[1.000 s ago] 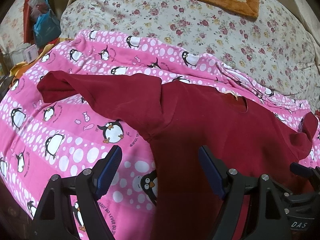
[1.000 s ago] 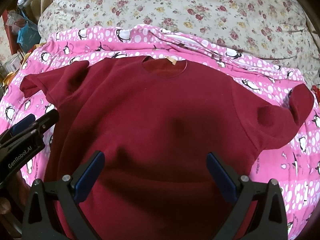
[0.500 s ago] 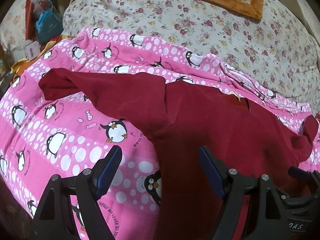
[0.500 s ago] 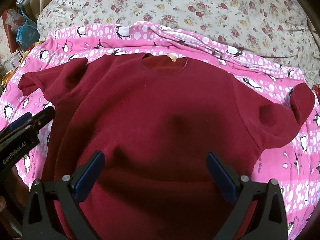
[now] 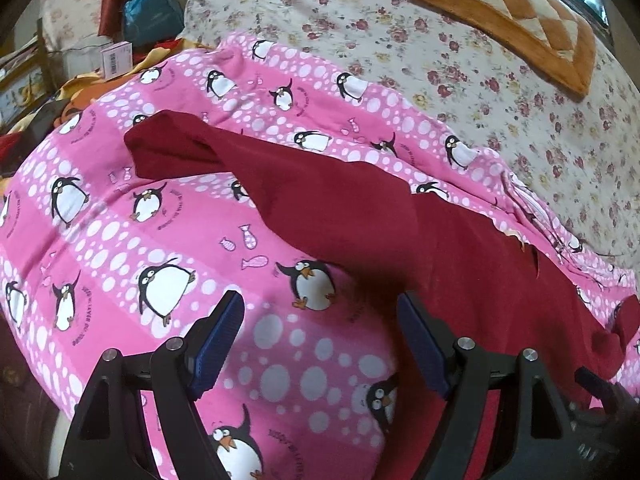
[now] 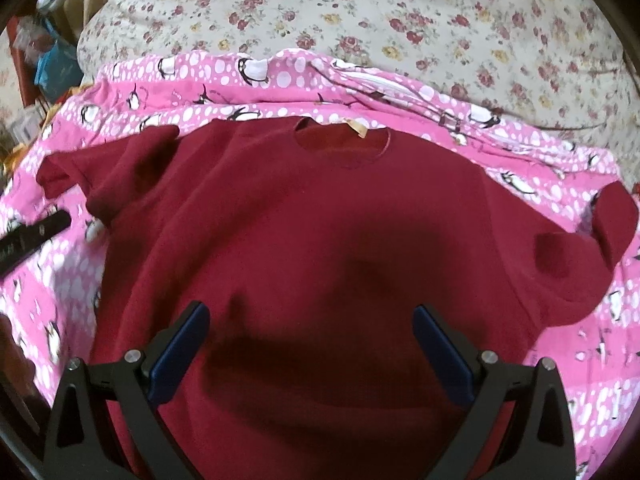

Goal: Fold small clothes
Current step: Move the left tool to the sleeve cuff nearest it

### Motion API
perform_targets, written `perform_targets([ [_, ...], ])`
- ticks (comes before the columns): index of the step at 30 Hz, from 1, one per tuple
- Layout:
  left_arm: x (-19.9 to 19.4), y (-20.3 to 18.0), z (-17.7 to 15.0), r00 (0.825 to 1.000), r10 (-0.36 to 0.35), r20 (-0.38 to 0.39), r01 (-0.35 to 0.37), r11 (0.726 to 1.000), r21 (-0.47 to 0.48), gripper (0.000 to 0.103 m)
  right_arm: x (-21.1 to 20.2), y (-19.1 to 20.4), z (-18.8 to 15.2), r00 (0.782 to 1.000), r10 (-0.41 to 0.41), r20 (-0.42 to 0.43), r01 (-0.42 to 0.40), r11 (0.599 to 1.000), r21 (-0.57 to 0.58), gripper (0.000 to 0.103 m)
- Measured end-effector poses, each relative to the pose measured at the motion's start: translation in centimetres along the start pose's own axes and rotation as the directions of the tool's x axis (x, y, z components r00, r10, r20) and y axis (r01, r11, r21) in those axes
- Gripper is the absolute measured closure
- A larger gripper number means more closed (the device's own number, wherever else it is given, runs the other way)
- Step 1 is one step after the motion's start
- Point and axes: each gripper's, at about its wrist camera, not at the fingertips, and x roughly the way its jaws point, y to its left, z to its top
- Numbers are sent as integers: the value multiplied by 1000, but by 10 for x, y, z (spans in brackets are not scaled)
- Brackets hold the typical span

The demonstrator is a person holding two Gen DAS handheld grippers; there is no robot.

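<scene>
A dark red shirt (image 6: 320, 248) lies spread flat, front up, on a pink penguin blanket (image 6: 568, 344). The right hand-held gripper (image 6: 312, 344) hovers over the shirt's lower middle, jaws wide apart and gripping nothing. The shirt's neckline points away from it, toward a floral bedcover (image 6: 360, 12). The left hand-held gripper (image 6: 32, 236) shows just off the shirt's left sleeve.

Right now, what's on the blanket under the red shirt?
Penguins and white dots on the pink blanket; clearest in the left wrist view.
</scene>
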Motion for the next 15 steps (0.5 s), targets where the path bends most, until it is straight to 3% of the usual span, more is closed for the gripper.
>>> perform_targets([
  [3, 2, 0, -1, 1000, 5, -10, -5, 1000, 7, 42, 8, -1, 9, 1000, 15, 8, -15, 999, 32, 0],
  [7, 3, -3, -2, 1000, 11, -13, -10, 1000, 26, 42, 25, 1, 16, 999, -40, 18, 40, 999, 24, 0],
  [15, 4, -10, -4, 1000, 15, -10, -15, 998, 67, 42, 47, 0, 10, 998, -63, -2, 63, 998, 14, 0],
])
